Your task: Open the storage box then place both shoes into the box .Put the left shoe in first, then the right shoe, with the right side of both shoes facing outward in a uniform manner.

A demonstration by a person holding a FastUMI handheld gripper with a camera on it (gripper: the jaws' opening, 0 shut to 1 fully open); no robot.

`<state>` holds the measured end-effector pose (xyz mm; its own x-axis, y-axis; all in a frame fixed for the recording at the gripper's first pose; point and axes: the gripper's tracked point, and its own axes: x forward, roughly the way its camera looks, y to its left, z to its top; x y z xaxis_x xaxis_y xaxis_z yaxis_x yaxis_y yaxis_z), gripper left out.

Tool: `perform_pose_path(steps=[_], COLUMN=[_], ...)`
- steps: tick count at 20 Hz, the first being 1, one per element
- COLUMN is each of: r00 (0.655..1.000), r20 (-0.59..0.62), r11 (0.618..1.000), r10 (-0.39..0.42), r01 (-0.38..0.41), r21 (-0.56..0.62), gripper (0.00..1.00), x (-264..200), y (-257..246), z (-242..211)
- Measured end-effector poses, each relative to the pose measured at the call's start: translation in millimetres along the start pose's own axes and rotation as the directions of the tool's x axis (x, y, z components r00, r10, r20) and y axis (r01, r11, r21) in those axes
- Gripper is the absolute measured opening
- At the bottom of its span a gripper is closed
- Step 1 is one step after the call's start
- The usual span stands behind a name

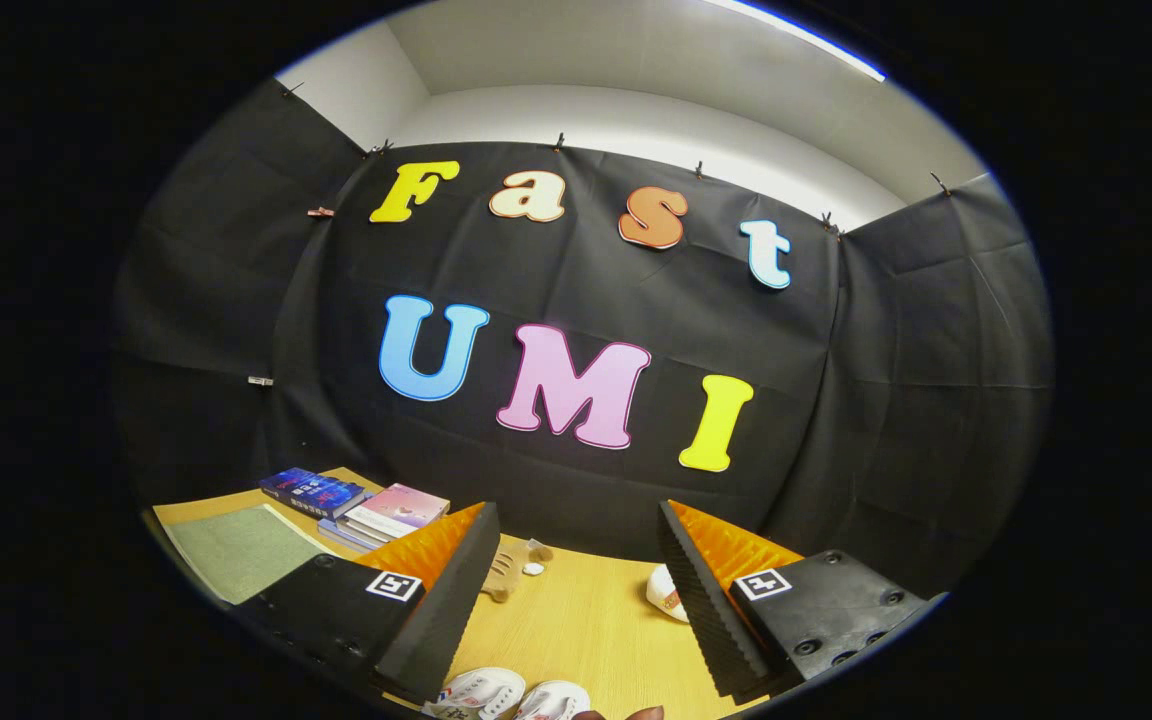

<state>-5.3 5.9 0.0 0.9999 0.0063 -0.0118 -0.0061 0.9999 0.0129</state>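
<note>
The pair of shoes (pixel 506 695) lies on the tabletop (pixel 576 620) low between the fingers of your tool (pixel 576 585), which stands wide open and holds nothing. Judged step: opening the storage box. Locate that box before approaching either shoe.

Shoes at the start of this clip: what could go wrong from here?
1. The gripper is open and raised, with the white shoes low between its fingers, so the descent may misjudge them.
2. The two shoes lie touching; picking the wrong one first seems likely.
3. A small toy ahead could get knocked.
</note>
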Motion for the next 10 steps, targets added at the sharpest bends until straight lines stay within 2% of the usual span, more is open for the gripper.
perform_pose_path(steps=[10], r00=[1.0], r20=[-0.008], r11=[1.0], r10=[-0.002], r01=[0.002], r21=[-0.011], gripper=[0.97], x=[0.8], y=[0.6], z=[-1.3])
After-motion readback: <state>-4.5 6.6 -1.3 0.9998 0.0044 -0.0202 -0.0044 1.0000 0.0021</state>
